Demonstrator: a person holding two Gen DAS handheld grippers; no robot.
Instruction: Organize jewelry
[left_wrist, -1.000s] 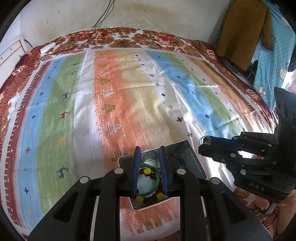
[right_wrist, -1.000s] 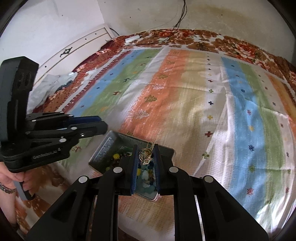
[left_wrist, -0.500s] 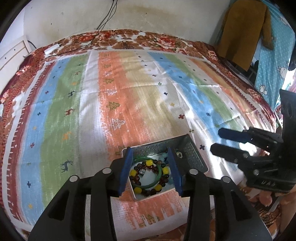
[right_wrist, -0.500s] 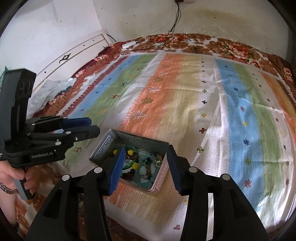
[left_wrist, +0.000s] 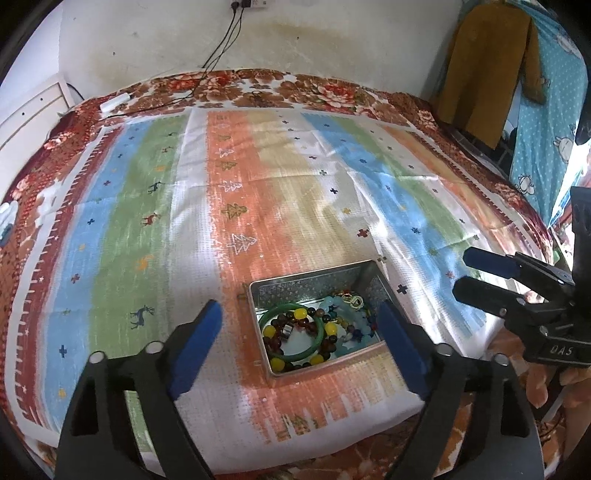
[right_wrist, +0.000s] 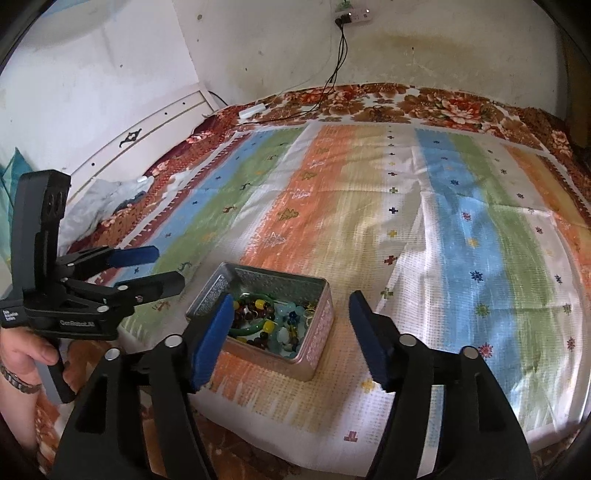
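Left claw opening, nothing gripped; tin below, striped cloth around.

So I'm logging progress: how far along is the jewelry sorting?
Bracelets, beads and a gold piece already lie in the tin. Both hand-held grippers, left and right, are opening with nothing between their jaws. No loose jewelry shows on the bedspread.

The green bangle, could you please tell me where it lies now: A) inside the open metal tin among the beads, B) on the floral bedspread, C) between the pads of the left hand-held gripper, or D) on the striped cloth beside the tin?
A: the green bangle lies inside the metal tin, ringed by bead bracelets, with no pad touching it.
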